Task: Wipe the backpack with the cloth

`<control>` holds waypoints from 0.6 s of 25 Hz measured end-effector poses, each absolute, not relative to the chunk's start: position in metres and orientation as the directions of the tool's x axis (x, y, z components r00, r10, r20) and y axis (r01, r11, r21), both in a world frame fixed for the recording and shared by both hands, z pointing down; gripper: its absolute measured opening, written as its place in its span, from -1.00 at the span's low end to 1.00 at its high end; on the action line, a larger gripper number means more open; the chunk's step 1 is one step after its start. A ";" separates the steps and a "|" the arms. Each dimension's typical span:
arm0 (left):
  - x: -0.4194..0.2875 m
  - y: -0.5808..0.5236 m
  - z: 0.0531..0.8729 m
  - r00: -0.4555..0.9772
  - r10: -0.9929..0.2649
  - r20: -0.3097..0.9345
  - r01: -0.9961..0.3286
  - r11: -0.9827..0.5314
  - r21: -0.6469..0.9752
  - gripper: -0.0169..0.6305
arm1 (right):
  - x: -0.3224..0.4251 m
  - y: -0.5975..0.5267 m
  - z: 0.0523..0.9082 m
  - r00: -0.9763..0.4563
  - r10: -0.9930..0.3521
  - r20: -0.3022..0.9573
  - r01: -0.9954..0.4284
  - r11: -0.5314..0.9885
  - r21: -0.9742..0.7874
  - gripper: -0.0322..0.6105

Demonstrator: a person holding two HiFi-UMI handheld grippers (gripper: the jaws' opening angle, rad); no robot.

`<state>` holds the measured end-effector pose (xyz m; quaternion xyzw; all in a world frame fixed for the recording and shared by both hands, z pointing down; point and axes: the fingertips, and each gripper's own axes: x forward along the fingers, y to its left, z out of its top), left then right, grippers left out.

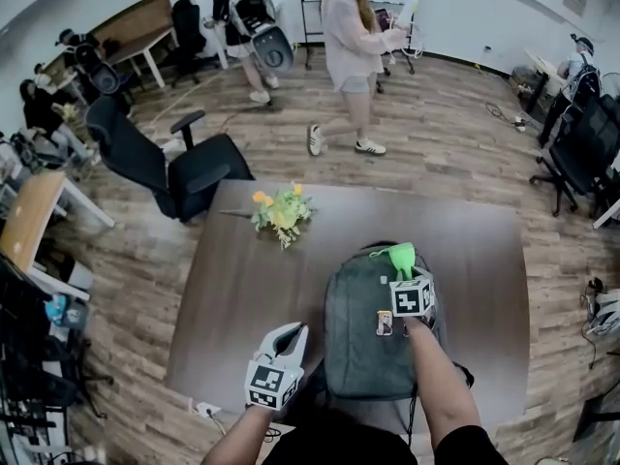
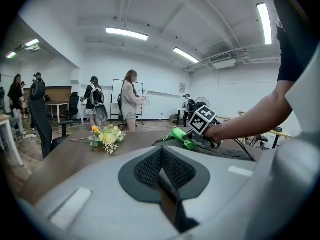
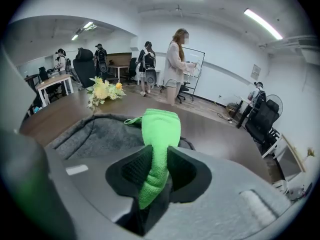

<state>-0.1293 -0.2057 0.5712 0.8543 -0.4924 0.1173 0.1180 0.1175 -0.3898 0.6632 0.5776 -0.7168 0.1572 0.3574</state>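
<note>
A grey backpack (image 1: 366, 323) lies flat on the dark brown table (image 1: 242, 279), its top pointing away from me. My right gripper (image 1: 407, 277) is over the backpack's upper part, shut on a bright green cloth (image 1: 400, 256) that sticks out past the jaws toward the top edge. In the right gripper view the green cloth (image 3: 159, 139) is pinched between the pads, with the backpack (image 3: 95, 134) beneath. My left gripper (image 1: 289, 337) hovers at the table's near edge, left of the backpack, shut with nothing in it. From the left gripper view the cloth (image 2: 181, 136) and the right gripper's marker cube (image 2: 202, 119) show ahead.
A bunch of yellow flowers (image 1: 281, 211) lies on the table beyond the backpack. A black office chair (image 1: 170, 168) stands at the table's far left corner. Several people (image 1: 351, 46) move about on the wooden floor behind; more chairs and desks line the room's sides.
</note>
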 end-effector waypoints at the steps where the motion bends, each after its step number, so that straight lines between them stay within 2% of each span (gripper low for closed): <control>1: -0.127 -0.206 0.572 0.491 -0.812 0.316 -0.867 -0.490 0.088 -0.89 | 0.125 -0.389 0.661 -0.060 -0.716 0.696 -0.941 0.273 0.201 -0.59; 8: -0.108 -0.203 0.575 0.525 -0.790 0.317 -0.846 -0.524 0.095 -0.89 | 0.187 -0.379 0.660 0.042 -0.711 0.702 -0.954 0.180 0.239 -0.59; 15: -0.109 -0.204 0.575 0.524 -0.789 0.321 -0.846 -0.527 0.084 -0.89 | 0.190 -0.378 0.651 0.029 -0.731 0.682 -0.964 0.161 0.213 -0.59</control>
